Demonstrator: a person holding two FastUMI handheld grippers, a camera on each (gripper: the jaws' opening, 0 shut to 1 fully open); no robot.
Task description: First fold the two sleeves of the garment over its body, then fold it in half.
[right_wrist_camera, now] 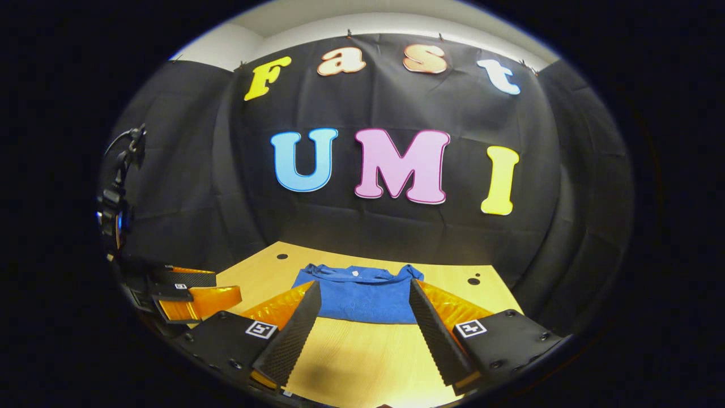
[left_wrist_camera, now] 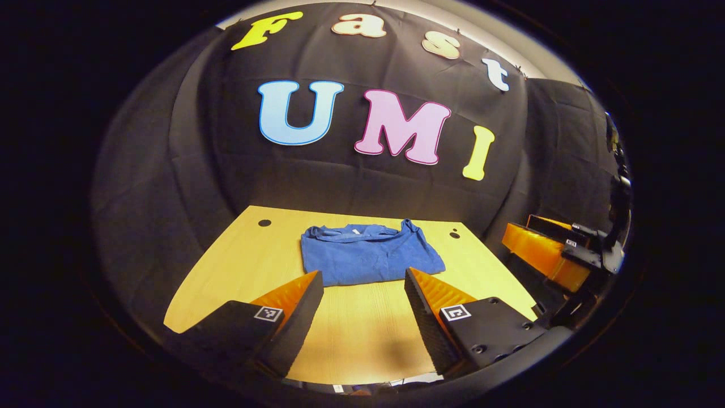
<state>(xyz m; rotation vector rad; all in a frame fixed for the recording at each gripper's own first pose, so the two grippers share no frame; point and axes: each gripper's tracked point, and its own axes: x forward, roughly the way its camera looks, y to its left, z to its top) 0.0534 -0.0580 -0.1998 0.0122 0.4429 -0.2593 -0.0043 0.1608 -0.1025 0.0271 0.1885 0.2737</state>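
Wooden table (left_wrist_camera: 362, 334) fills the booth floor area, pale top, a few small dark holes (left_wrist_camera: 264, 222) near its far corners. Nothing else lies on it besides the garment.

Blue garment (left_wrist_camera: 368, 254) sits toward the far middle of the table, lying flat as a compact rectangle, collar edge at the back. No sleeve sticks out to either side; near edge looks straight and doubled. Judgement: sleeves are folded in and the half fold looks done too, so the task appears finished or nearly so. A slight bunching at the far right corner may want smoothing.

Left gripper (left_wrist_camera: 362, 283) hangs above the near part of the table, jaws spread wide, nothing between them, apart from the cloth. Right gripper (right_wrist_camera: 365, 297) likewise hangs short of the garment, jaws wide apart and empty; in the left gripper view it shows off the table's right side (left_wrist_camera: 558, 252).

Nothing obstructs either approach.
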